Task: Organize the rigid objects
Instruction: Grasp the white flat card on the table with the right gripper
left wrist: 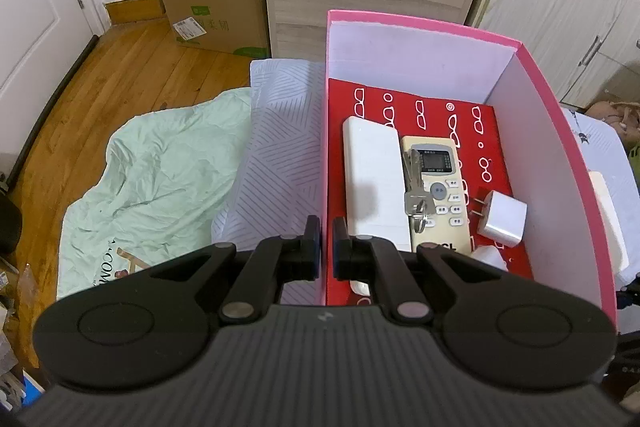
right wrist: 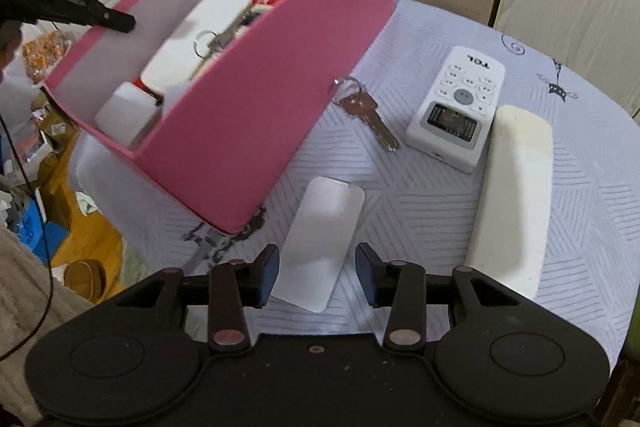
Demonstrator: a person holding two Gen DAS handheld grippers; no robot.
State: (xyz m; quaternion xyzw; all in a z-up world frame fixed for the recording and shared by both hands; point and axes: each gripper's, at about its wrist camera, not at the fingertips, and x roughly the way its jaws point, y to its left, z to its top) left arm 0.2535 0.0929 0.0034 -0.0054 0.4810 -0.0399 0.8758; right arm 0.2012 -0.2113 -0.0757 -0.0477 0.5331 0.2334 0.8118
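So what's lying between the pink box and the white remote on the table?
A silver key on a ring lies between the pink box and the white remote, on the patterned cloth. The right wrist view shows it.

right gripper (right wrist: 318, 273): jaws apart astride white flat card (right wrist: 320, 247) | pink box (right wrist: 256, 131): beside card, on table (right wrist: 580, 187)

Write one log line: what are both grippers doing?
left gripper: shut on pink box wall | right gripper: open around flat white card
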